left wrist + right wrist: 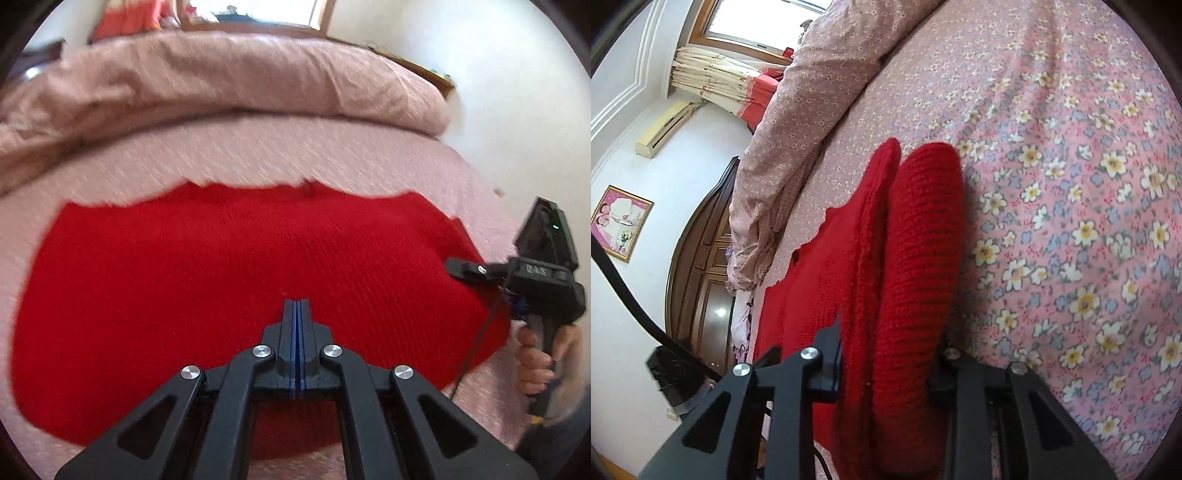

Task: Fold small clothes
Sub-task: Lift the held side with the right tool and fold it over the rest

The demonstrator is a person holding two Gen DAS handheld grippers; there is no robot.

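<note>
Two grippers work one red knit garment on a floral-sheeted bed.

The left gripper has its blue pads pressed together with nothing visible between them, poised over the garment's near half. The right gripper, gripped by a hand at four o'clock in the left view, is clamped on a thick fold of the garment's edge. The garment lies spread on the pink flowered sheet. A bunched quilt sits at twelve o'clock, a window and curtain beyond, a framed picture at nine o'clock.
</note>
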